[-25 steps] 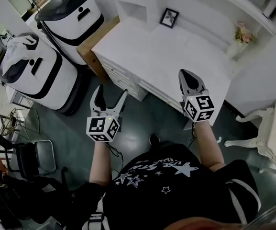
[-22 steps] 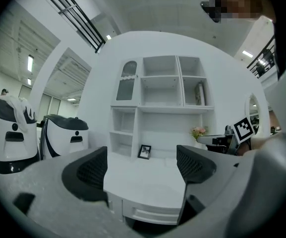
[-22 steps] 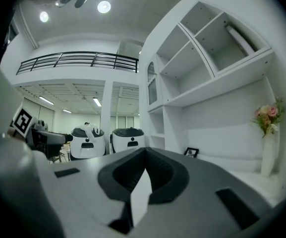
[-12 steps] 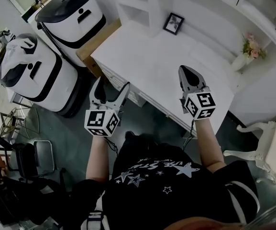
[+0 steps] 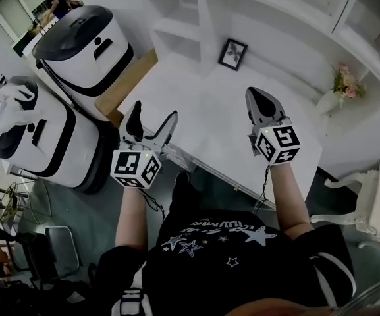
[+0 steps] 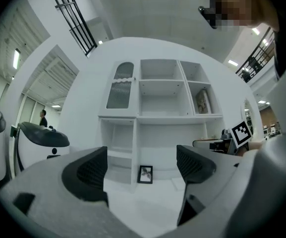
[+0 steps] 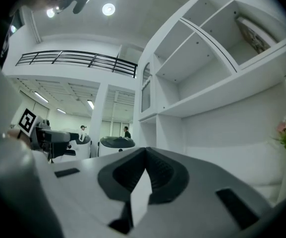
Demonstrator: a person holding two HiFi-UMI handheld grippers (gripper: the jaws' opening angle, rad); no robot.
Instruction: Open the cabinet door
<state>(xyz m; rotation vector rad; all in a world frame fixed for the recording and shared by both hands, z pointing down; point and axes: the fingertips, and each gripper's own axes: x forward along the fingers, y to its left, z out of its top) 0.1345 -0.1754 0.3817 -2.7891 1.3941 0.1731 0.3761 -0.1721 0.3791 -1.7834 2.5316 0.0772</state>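
We have stepped closer: the counter now lies beneath both tongs and the cabinet door is ahead, unreached. The left tongs are released, the right tongs clenched empty.

**Camera positions**

Head view looks steeply down from above the person onto the desk. Left gripper view faces the shelf unit head-on, fairly near. Both show the picture frame. Right gripper view looks obliquely along the same shelves, close.
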